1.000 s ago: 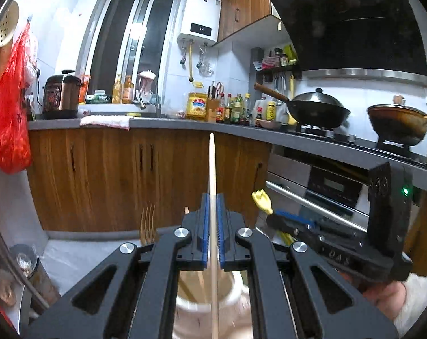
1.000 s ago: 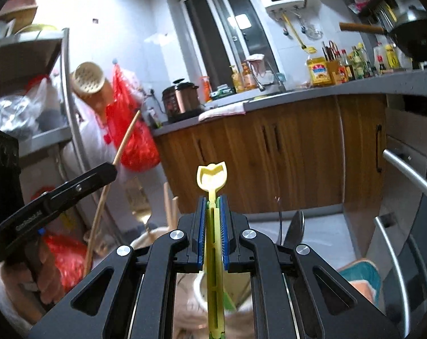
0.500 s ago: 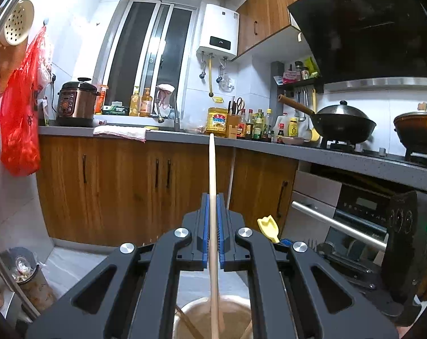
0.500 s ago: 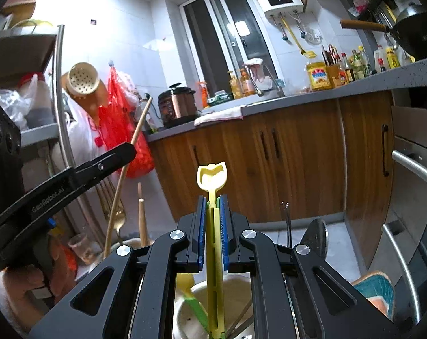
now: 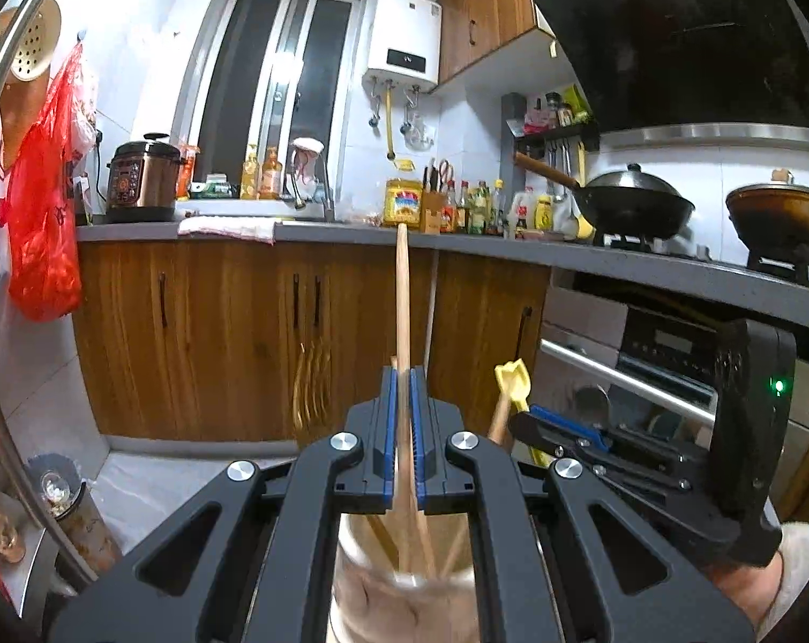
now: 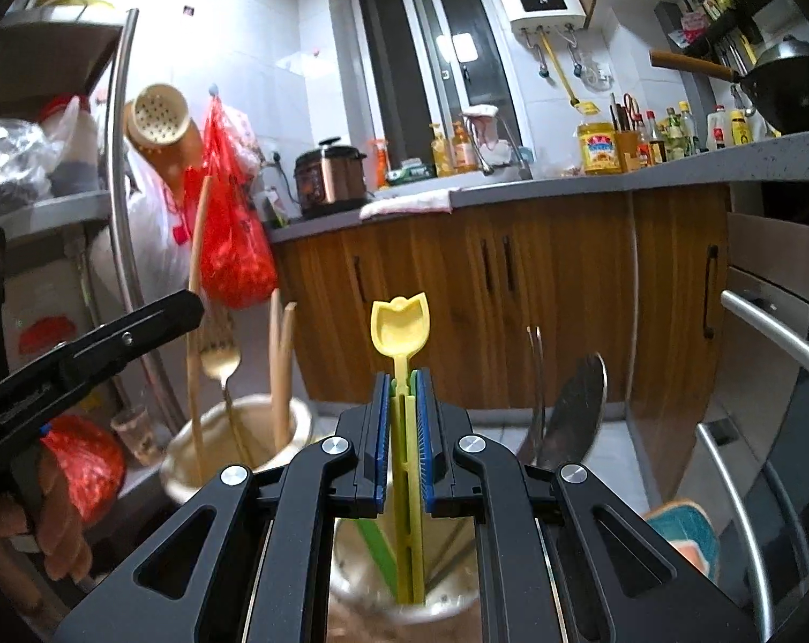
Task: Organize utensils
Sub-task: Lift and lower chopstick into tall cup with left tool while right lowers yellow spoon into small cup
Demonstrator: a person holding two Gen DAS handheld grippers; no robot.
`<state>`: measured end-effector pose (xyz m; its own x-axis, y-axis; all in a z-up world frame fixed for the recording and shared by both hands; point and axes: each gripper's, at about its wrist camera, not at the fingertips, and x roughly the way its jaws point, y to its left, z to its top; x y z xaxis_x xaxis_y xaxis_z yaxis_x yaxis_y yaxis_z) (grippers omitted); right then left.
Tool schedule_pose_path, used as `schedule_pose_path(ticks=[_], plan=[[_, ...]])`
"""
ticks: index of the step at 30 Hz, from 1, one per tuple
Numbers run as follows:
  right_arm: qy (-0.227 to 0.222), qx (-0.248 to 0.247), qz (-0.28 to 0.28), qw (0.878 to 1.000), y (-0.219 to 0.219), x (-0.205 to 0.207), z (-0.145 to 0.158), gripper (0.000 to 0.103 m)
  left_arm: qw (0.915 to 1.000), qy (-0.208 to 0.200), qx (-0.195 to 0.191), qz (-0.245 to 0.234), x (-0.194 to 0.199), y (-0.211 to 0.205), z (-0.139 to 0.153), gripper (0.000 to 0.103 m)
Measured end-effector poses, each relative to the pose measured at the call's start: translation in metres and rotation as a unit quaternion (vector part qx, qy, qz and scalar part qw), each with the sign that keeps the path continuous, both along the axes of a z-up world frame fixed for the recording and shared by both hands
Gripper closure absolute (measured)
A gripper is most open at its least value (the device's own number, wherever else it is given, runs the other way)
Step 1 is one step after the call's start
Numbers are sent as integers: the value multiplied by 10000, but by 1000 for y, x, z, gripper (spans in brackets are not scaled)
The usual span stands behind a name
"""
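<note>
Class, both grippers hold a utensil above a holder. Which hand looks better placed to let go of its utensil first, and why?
Probably the right. In its own view, the yellow spoon clamped in the right gripper already dips into the holder below. The left gripper grips a long wooden stick; its pot is blurred.

Grey worktop (image 5: 351,236) running along the wall over wooden cabinets, pretty crowded. From the left: rice cooker (image 5: 143,177), white cloth (image 5: 227,227) hanging over the front edge, two amber bottles (image 5: 260,179) by the tap, yellow oil jug (image 5: 403,202), knife block (image 5: 433,209), then a bunch of sauce bottles (image 5: 479,209). Further right, black wok (image 5: 635,206) and a brown pan (image 5: 779,219) on burners. Down low, two pale crocks: one (image 6: 238,445) with wooden sticks and a fork standing in it, another (image 6: 404,589) just beside it with a yellow and a green utensil inside. Can't tell what those crocks stand on. Small jar (image 5: 77,514) on the tiled floor (image 5: 152,487) by the corner.
</note>
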<state>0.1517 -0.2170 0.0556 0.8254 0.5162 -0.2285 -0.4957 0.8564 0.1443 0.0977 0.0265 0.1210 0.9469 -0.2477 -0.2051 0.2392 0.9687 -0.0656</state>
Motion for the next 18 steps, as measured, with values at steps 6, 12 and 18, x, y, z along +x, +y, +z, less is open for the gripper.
schedule_pose_path(ticks=[6,12,18], plan=[[-68,-499,-97,9987,-2,-31,-1,92,9990,411,187,36,-21,-1,-11,98],[274,-386,-86,9988,-16,-40,-8,92,9969,774,83,94,-33,10,-16,98],[313,-436,-59,9985,-15,-44,-12,92,9959,884,213,19,-39,7,-21,98]])
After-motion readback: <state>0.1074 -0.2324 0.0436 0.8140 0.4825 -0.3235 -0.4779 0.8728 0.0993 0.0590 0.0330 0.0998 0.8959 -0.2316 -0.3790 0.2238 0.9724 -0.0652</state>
